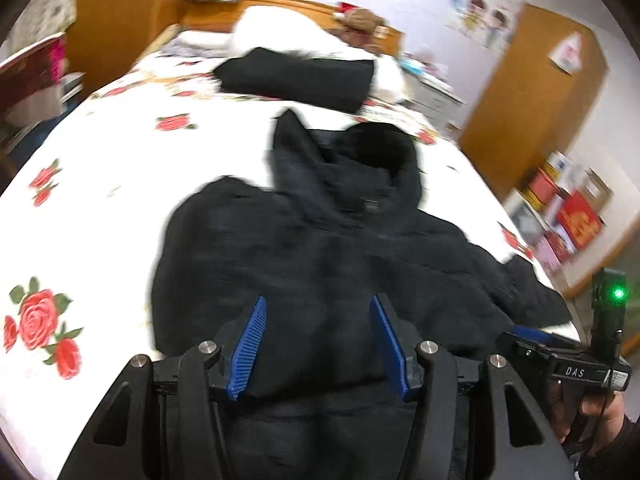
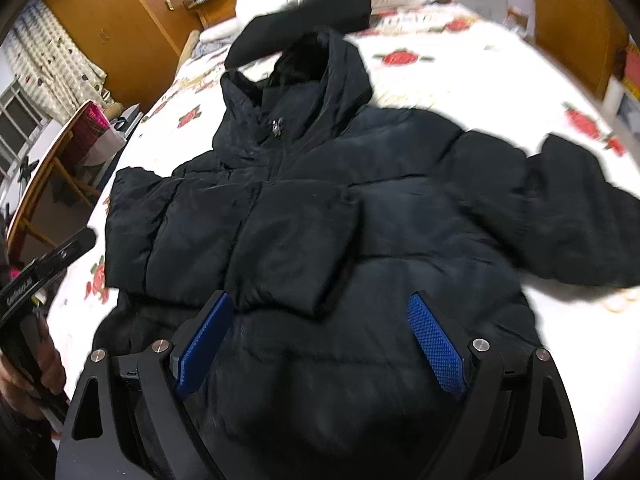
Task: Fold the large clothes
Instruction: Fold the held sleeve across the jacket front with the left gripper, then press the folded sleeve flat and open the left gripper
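Observation:
A black hooded puffer jacket point(image 2: 320, 208) lies front up on the rose-print bed sheet point(image 2: 472, 88), hood toward the headboard. Its left sleeve point(image 2: 280, 240) is folded across the chest; the right sleeve point(image 2: 580, 208) stretches out to the right. The jacket also shows in the left wrist view point(image 1: 320, 248). My left gripper point(image 1: 320, 308) is open over the jacket's lower part, nothing between its blue pads. My right gripper point(image 2: 320, 308) is open above the hem, empty. The right gripper body point(image 1: 568, 360) shows at the left view's right edge.
A second folded black garment point(image 1: 296, 76) and a white pillow point(image 1: 280, 28) lie near the wooden headboard point(image 1: 280, 0). Wardrobes point(image 1: 532, 100) flank the bed. A wooden chair point(image 2: 48, 168) stands at the left bedside. Boxes point(image 1: 568, 212) sit at the right.

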